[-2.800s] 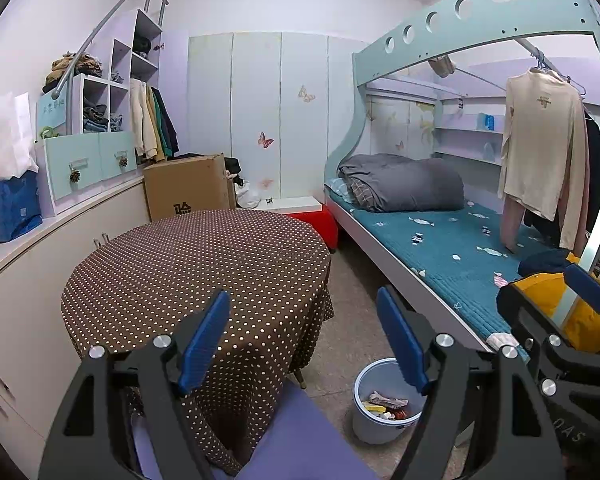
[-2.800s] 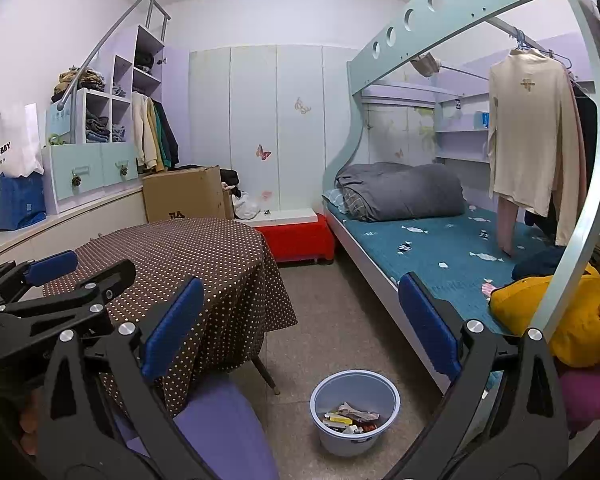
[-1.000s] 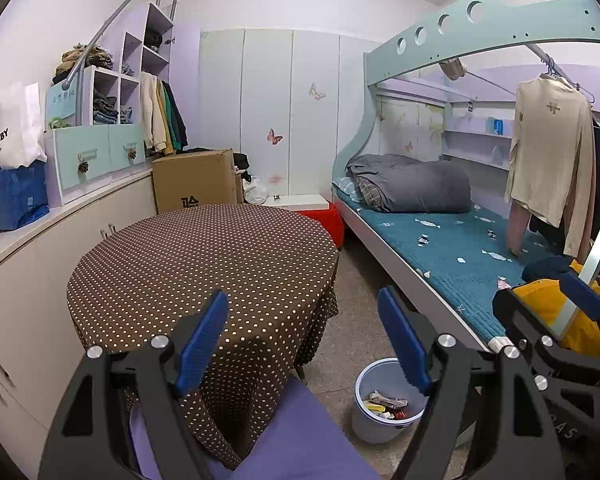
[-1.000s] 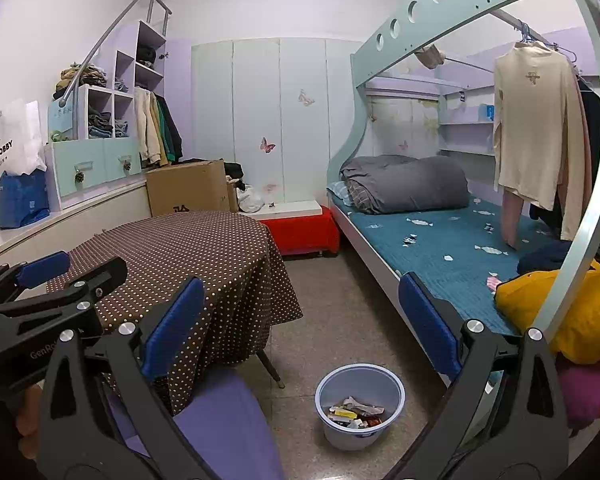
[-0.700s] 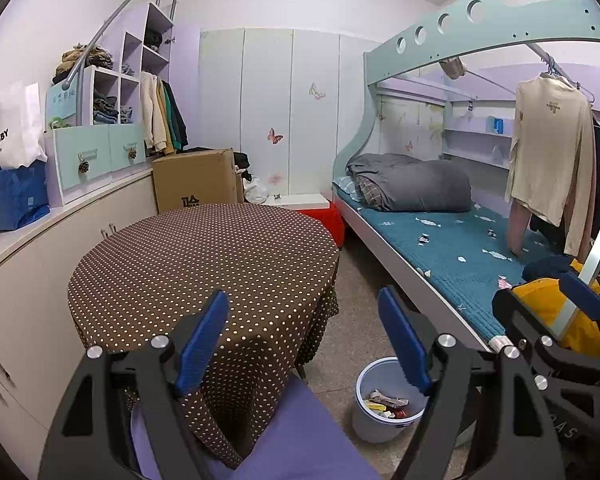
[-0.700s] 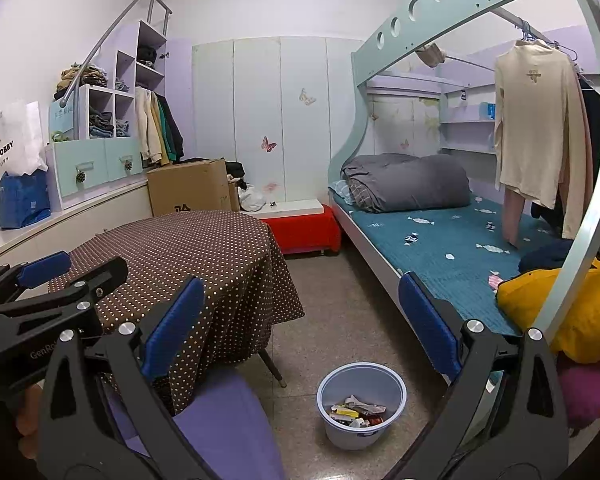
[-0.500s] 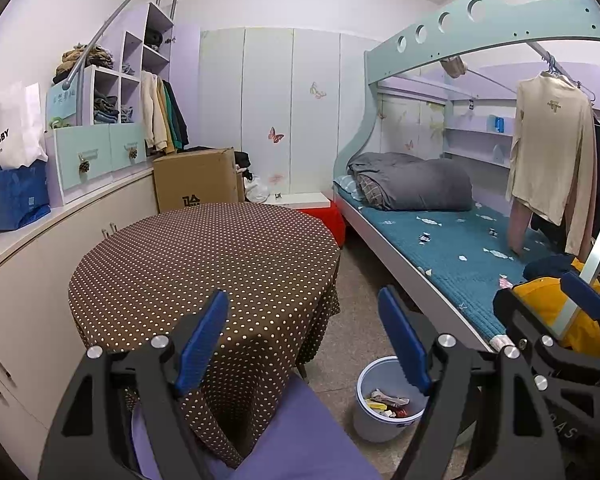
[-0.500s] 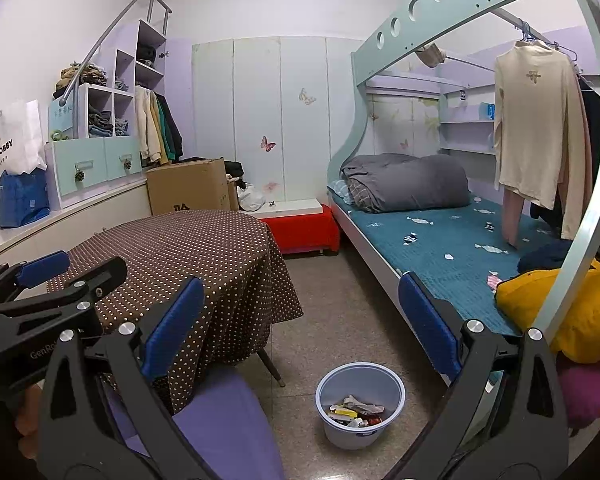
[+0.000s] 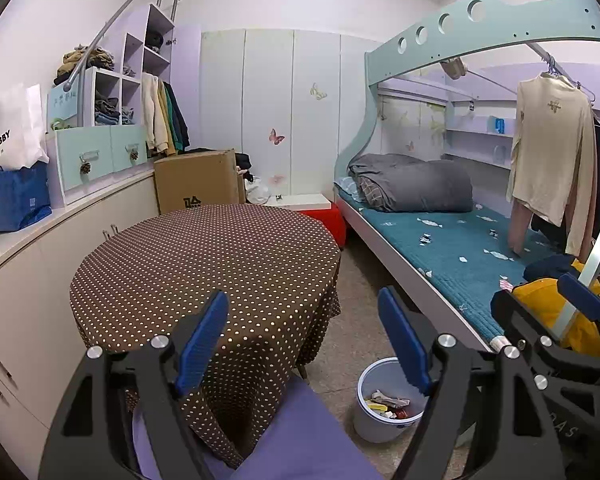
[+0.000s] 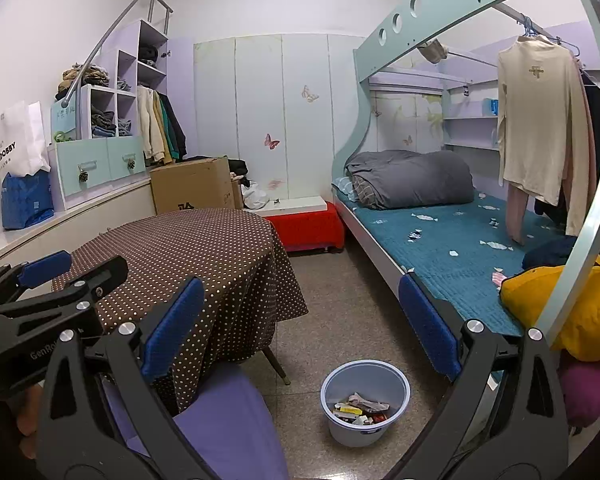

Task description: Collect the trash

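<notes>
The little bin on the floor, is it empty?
No, the bin holds a small heap of wrappers and scraps at its bottom.

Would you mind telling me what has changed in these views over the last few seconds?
Very little. Both cameras drifted slightly, so the polka-dot table and the bed sit a touch differently in frame. Nothing was grasped or released: the left gripper and right gripper stay open and empty, and the trash bin still stands on the floor with wrappers inside.

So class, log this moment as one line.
left tool: open, empty | right tool: open, empty | bin: on floor, holds trash | table: bare
</notes>
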{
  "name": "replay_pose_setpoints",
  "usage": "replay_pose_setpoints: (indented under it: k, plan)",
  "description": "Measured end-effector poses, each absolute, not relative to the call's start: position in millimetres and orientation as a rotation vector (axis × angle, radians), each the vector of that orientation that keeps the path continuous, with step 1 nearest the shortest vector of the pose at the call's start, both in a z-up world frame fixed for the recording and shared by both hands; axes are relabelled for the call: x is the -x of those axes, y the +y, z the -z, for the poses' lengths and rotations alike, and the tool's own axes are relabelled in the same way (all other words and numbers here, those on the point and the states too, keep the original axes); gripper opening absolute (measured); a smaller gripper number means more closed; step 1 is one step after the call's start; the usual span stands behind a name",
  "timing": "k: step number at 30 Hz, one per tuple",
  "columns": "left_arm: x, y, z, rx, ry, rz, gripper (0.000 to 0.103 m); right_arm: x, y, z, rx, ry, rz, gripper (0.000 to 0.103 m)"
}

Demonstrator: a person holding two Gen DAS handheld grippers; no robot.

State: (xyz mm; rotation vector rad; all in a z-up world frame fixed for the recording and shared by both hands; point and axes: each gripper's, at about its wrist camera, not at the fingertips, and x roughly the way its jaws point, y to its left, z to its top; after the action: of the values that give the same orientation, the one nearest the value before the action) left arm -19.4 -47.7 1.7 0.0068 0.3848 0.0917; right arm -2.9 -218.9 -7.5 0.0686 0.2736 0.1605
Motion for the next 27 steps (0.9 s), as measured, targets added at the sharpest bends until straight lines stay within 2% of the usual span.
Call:
replay_pose_setpoints:
  k: [27]
  plan:
    - [21.0, -47.7, -1.7, -0.01, 0.391, -0.097, 0.076, 4.9, -222.3, 7.2, -0.059, 0.275, -0.154, 0.096]
